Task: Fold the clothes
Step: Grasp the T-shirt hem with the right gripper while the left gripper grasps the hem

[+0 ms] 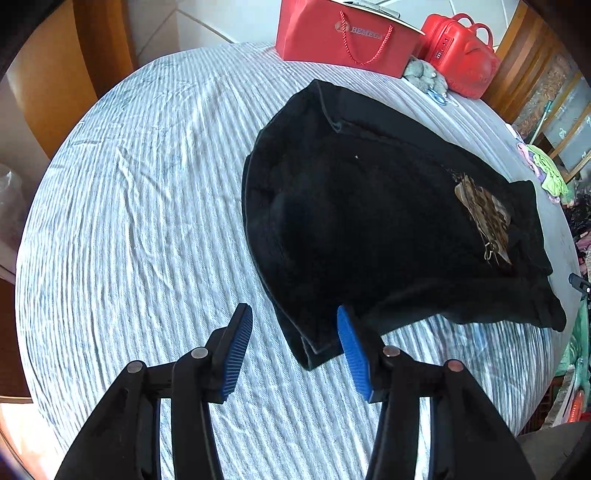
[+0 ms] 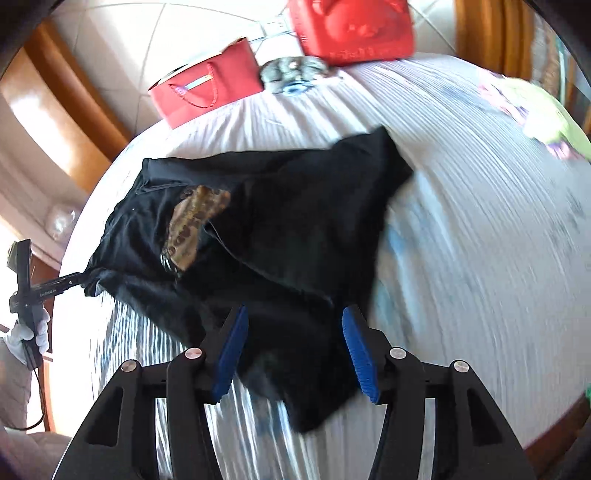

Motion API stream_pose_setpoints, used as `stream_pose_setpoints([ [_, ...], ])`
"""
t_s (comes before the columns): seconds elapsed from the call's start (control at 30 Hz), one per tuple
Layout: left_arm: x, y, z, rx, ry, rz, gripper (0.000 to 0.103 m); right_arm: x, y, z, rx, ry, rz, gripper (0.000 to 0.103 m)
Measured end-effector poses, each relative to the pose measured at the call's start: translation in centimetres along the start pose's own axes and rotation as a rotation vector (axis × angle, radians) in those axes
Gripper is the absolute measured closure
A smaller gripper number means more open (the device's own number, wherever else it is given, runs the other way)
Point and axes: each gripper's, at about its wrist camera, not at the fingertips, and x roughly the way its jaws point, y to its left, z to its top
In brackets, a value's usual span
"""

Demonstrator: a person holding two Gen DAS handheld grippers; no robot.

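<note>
Your left gripper (image 1: 295,354) stands parted with nothing pinched, a corner of the black garment (image 1: 369,221) lying just past its pads on the striped bedcover (image 1: 147,221). Your right gripper (image 2: 291,354) is likewise spread above the cloth. Only the right view shows your gloved hand (image 2: 27,338).

A bed covered with a pale striped, wrinkled sheet (image 1: 147,206) fills most of the room in view. At its far edge stand a red paper bag (image 1: 343,37) with rope handles and, to its right, a red case (image 1: 461,51), with a small grey fluffy thing (image 1: 424,75) between them, all against a light tiled wall (image 1: 207,18). Warm brown wooden furniture (image 1: 103,40) rises on the far left, more wood panelling (image 1: 524,66) on the far right, and bright daylight washes the sheet.
</note>
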Motion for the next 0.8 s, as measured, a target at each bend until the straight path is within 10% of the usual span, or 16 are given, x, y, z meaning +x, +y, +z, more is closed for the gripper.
stream_pose_setpoints([
  [0.57,2.6,-3.7,-0.8,0.167,0.015,0.048,0.062,2.0,0.9,-6.4,-0.001,0.078,-0.035,0.049],
  [0.63,2.5,-3.9,-0.8,0.177,0.014,0.076,0.098,2.8,1.1,-6.3,-0.02,0.1,-0.052,0.062],
  [0.67,2.3,-3.8,-0.6,0.164,0.018,0.069,0.102,3.2,1.2,-6.2,-0.029,0.113,-0.064,0.089],
  [0.8,-0.4,-3.2,0.7,0.136,-0.033,0.057,0.102,1.9,0.8,-5.3,-0.029,0.076,-0.035,0.095],
])
